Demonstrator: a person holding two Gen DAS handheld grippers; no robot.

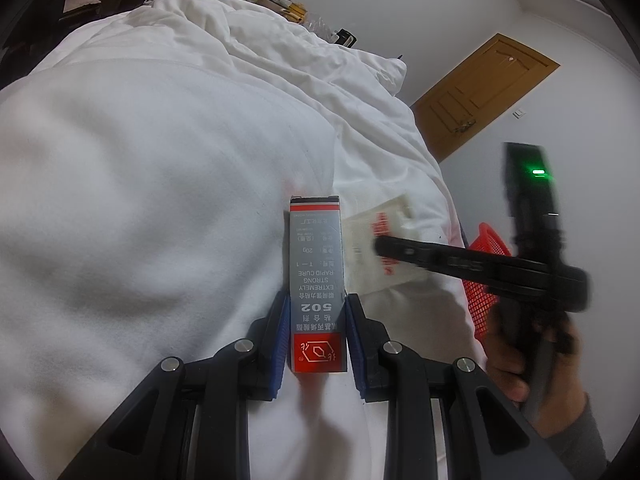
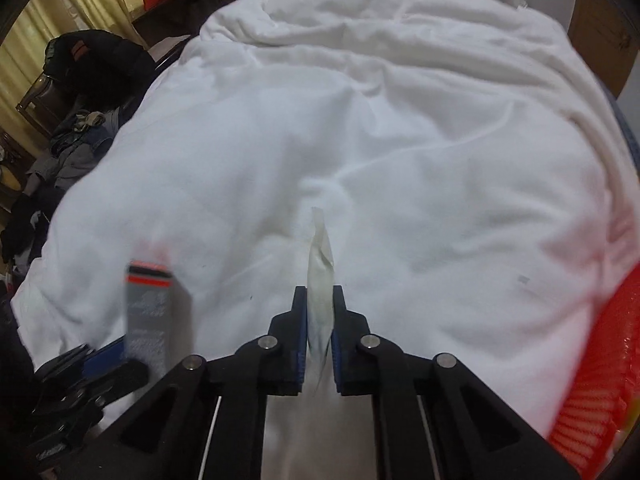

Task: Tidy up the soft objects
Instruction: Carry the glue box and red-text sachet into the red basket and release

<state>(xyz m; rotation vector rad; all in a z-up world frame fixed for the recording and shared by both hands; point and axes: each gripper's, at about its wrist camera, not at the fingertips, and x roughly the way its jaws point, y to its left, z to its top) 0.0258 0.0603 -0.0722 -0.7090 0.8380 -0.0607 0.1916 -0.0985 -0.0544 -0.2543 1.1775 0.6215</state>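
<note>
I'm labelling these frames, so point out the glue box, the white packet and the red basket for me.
glue box (image 1: 317, 280): left wrist view, middle of its grey printed face.
white packet (image 2: 320, 276): right wrist view, its thin edge just above the fingers.
red basket (image 2: 600, 380): right wrist view, its mesh wall at the lower right.

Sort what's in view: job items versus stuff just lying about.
Job:
glue box, clamped by left gripper
white packet, pinched by right gripper
red basket

Lying about:
white duvet
clothes pile
wooden door
</note>
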